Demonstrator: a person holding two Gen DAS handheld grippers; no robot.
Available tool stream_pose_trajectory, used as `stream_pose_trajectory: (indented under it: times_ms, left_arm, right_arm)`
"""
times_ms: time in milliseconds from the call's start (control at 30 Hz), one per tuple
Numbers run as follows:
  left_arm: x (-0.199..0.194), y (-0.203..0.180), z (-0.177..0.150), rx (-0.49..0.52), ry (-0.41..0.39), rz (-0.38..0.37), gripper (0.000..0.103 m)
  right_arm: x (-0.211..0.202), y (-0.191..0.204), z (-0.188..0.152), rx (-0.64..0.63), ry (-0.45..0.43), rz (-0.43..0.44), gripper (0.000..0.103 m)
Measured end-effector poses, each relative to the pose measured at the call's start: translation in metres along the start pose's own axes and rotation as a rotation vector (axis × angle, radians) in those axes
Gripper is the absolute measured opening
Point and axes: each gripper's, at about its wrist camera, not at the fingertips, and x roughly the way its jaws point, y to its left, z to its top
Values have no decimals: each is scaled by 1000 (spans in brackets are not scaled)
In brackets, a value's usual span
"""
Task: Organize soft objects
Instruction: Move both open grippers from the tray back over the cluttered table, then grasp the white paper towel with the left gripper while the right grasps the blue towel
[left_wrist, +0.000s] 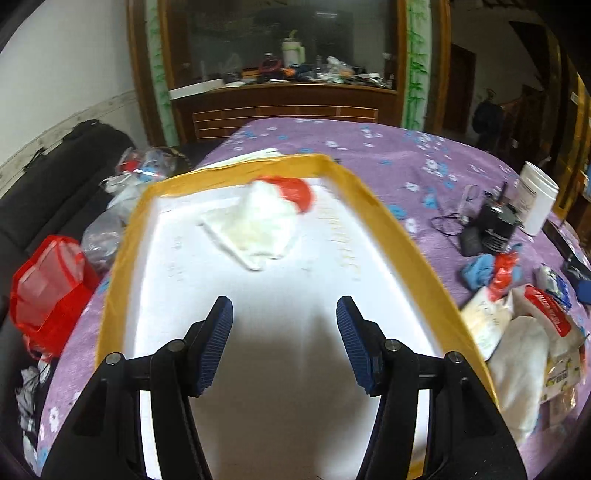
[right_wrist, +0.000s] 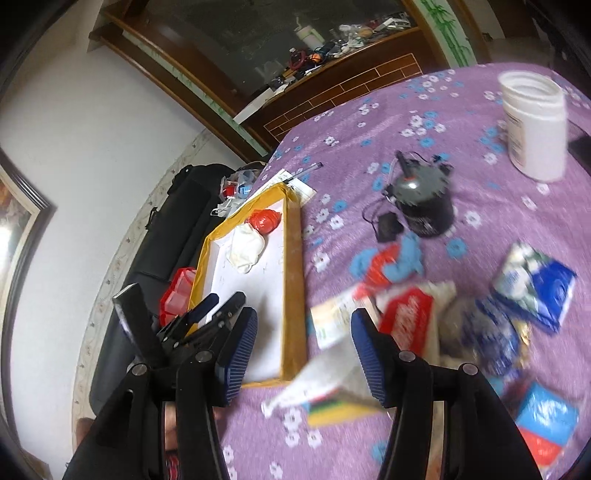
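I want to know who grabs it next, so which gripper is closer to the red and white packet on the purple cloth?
Right. The right gripper hangs over the pile beside the red and white packet; the left gripper is over the white tray, across its rim.

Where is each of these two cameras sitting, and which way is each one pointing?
Left wrist: on the left gripper, looking down into the yellow-rimmed tray; only its own open fingers show.
Right wrist: on the right gripper, facing the packets on the purple cloth; its open fingers and the left gripper show.
Shared: the tray, the white jar.
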Motion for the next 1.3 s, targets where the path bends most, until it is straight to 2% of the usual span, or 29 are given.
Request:
stream_pose_trajectory:
  times_ms: [200,300,500,533,567,600,633,667,700,800,1000,1100,1167,1200,1267,1300]
  left_arm:
    - [-20,34,-21,-69,-21,34,57]
    - [-30,38,-29,-65,-33,14,57]
    - [-82,6,-38,27,-196,49,57]
    - [-91,-2,-39,48,-215,33,61]
    - [-98,-15,-40,80,-222,-13,65]
    - [-103,-28,-41,106,-216,-69,75]
    - [-105,-35,-42,123,-206,-112,78]
    - [-107,-52,-45,161,-180,-190,78]
    - [-107,-63,-46,187,-160,-230,78]
    - [-101,-100,-50,270,-109,-306,78]
    - [-63,-131,-34,271,53,-357,77]
    - [-52,-136,-29,270,94,-357,77]
    - [-40,-142,-27,272,130,-350,77]
    - [-34,-145,-25,273,153,-340,74]
    - [-28,-147,-26,276,174,-340,58]
    - [-25,-147,-28,272,187,-340,41]
  right_arm:
    - [-33,-15,-22,11,-36,18,56]
    - [-51,-26,-33,15,-71,10,59]
    - [-81,-52,-51,40,-168,-39,60]
    - [-84,-57,-53,39,-182,-56,60]
    - [-87,-61,-55,35,-194,-74,60]
    - [-91,-67,-58,31,-206,-98,60]
    - [-93,-72,-60,35,-213,-112,60]
    - [-95,-79,-62,46,-220,-118,60]
    - [-98,-85,-65,59,-226,-117,60]
    - [-106,-107,-71,98,-246,-125,60]
    - [-113,-151,-85,177,-276,-98,60]
    - [-121,-156,-85,168,-325,-12,65]
    - [-119,-158,-83,173,-314,24,69]
    - [-118,-159,-83,178,-304,42,69]
    - [-116,-161,-82,191,-293,67,69]
    - [-116,-161,-83,194,-293,73,69]
